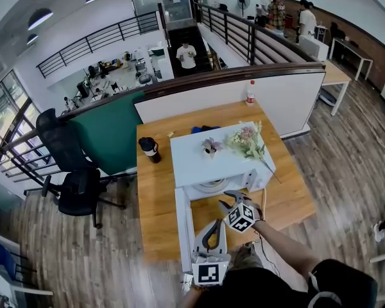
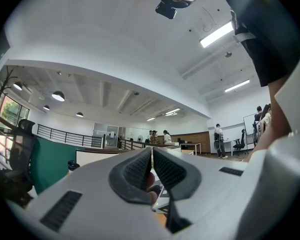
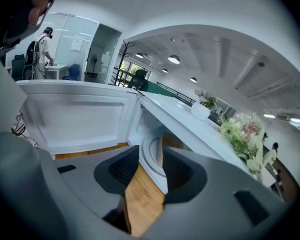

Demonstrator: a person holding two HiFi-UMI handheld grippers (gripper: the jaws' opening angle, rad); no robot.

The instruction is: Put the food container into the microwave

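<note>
Down below us, the white microwave (image 1: 213, 158) stands on the wooden table (image 1: 155, 204) with its door (image 1: 183, 226) swung wide open toward our left. On the oven floor lies a round white piece (image 1: 212, 186); we cannot tell whether it is the food container or only the turntable. Our right gripper (image 1: 234, 199) hovers just in front of the opening, its jaws well apart with nothing between them, and through the gap its own view shows the table boards and the round piece. Our left gripper (image 1: 215, 224) hangs nearer to us, beside the door, pointing upward; its jaws are drawn together to a thin slit and grip nothing. A bunch of flowers (image 1: 247, 141) lies on top of the microwave.
</note>
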